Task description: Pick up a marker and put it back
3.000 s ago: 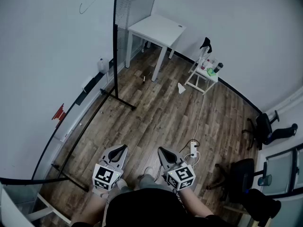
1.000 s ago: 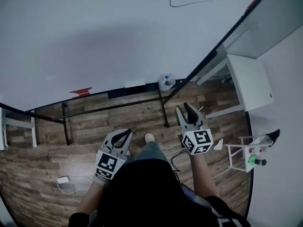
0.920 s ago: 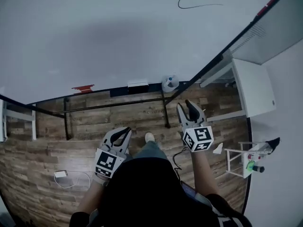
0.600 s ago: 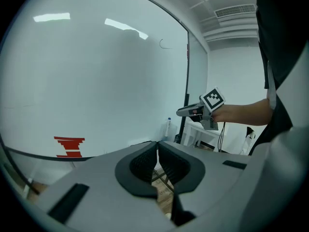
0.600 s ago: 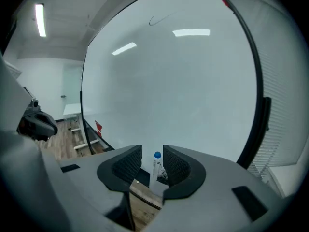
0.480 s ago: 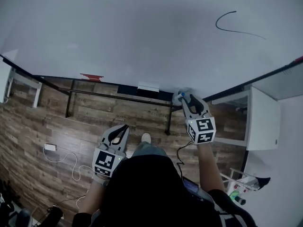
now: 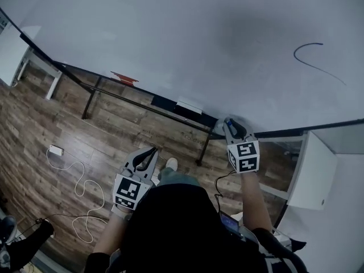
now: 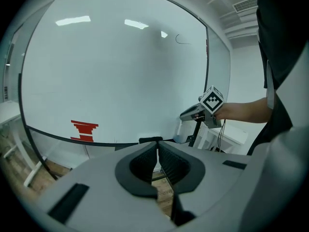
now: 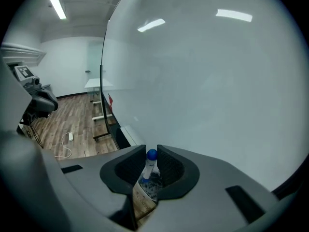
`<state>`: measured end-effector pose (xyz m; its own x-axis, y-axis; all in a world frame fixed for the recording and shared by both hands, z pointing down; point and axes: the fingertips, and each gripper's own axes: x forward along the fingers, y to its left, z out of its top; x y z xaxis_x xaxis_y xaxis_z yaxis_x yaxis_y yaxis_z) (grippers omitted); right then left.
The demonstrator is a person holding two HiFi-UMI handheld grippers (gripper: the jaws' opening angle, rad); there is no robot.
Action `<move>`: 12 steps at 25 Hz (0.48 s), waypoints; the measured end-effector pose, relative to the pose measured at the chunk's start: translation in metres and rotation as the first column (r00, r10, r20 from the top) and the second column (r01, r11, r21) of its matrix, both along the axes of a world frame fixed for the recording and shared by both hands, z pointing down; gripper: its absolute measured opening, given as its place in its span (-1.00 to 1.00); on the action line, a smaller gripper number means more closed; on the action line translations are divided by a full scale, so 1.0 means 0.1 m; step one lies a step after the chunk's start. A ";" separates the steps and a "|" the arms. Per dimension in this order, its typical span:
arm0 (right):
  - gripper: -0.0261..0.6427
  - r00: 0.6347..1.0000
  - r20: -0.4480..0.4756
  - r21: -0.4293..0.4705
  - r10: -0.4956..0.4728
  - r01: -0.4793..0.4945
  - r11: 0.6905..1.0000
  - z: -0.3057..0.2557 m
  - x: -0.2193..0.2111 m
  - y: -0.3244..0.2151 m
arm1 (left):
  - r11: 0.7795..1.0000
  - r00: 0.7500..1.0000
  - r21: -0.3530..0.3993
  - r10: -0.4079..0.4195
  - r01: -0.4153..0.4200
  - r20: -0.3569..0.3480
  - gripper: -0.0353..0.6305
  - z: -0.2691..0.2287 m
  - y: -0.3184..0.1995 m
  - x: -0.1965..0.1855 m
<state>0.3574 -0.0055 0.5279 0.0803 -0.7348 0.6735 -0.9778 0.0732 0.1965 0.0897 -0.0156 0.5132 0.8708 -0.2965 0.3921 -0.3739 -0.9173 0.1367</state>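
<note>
Left tongs (image 8: 158, 143) sit nearest, low by the body, shut tip to tip with nothing in them.

Right tongs (image 7: 232, 123) are further out, at the bottom edge of the whiteboard (image 7: 187, 44). Their jaws are closing on the marker (image 9: 151, 155), which has a white barrel and a blue cap and stands upright between the pads. The pads look snug against the cap. Just under it there's something clear with a label, can't tell what.

For room, the board is dead ahead of the right tongs, so there's nothing to spare forward. A white table (image 7: 314, 172) stands just to their right. Under both tongs it's wood floor (image 7: 62, 124), with a white cable (image 7: 79, 181) well off to the left of the left tongs.

Only the right gripper view shows the marker properly; in the head view it's too small to make out. The left gripper view catches the right tongs side-on, with a red mark (image 8: 84, 130) on the board off to their left. The head view alone has the blue scribble (image 7: 310, 53) on the board, beyond the right tongs.
</note>
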 end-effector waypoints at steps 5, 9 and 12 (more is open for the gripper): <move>-0.63 0.999 -0.022 -0.028 -0.039 0.038 0.999 -0.05 -0.05 -0.04 | 0.999 0.999 -0.014 -0.039 0.039 0.005 -0.82 0.04 0.01 -0.11; -0.64 0.995 -0.076 -0.032 -0.064 0.062 0.998 -0.20 -0.13 -0.12 | 0.998 0.998 -0.014 -0.063 0.063 -0.001 -0.82 0.03 -0.04 -0.25; -0.64 0.990 -0.121 -0.015 -0.075 0.074 0.997 -0.34 -0.20 -0.23 | 0.997 0.997 -0.015 -0.073 0.073 -0.014 -0.82 0.00 -0.10 -0.34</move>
<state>0.3372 -0.0286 0.4943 0.1072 -0.7350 0.6696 -0.9386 0.1474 0.3120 0.0561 -0.0258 0.5136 0.8527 -0.3541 0.3841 -0.4379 -0.8854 0.1557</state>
